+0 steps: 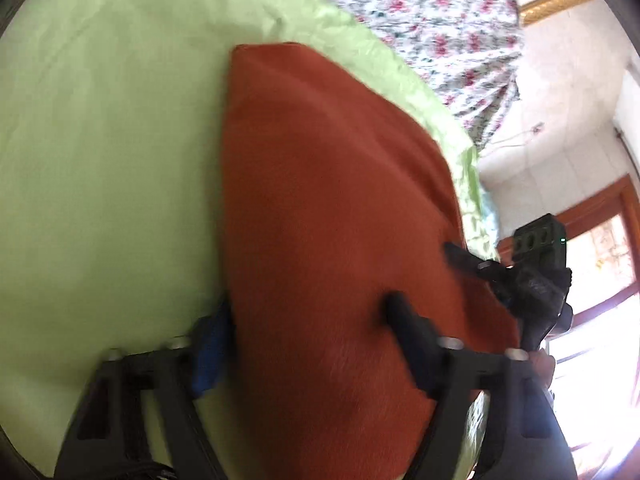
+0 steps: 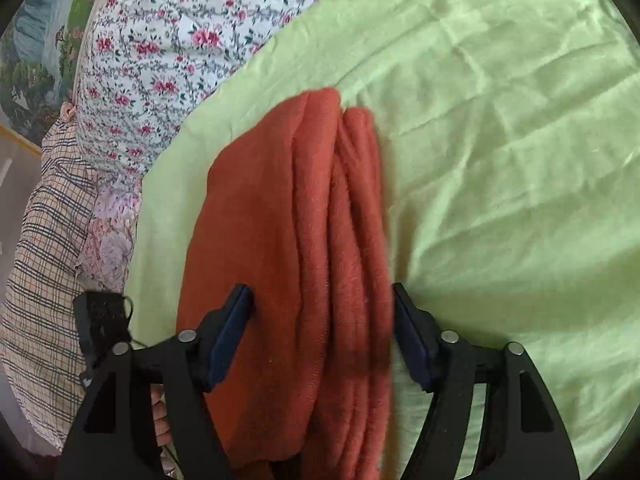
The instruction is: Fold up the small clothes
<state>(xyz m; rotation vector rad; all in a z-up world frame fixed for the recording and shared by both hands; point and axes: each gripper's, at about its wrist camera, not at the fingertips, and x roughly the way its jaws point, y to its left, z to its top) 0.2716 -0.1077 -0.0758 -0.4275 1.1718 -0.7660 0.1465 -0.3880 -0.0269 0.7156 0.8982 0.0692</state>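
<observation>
On the bed's green sheet (image 2: 500, 100) lies my folded rust fleece garment (image 2: 280, 208): soft, light, floppy. Right tongs (image 2: 322, 304) gape astride its layered edge, left tongs (image 1: 308, 312) parted too, nothing gripped; I'd pinch every layer.

Cloth on cloth, with matt plastic tooling.

Rust-orange garment (image 2: 260, 240): soft, fuzzy knit, matt, napped at folded edges. Green bed sheet (image 2: 500, 120): smooth woven cloth, faint sheen, creased. Floral fabric (image 2: 168, 40): thin printed cotton. Checked cloth (image 2: 44, 240): woven. Right tongs (image 2: 322, 312): matt black plastic, dull metal rivets, blue rubbery pads (image 2: 230, 332).
</observation>
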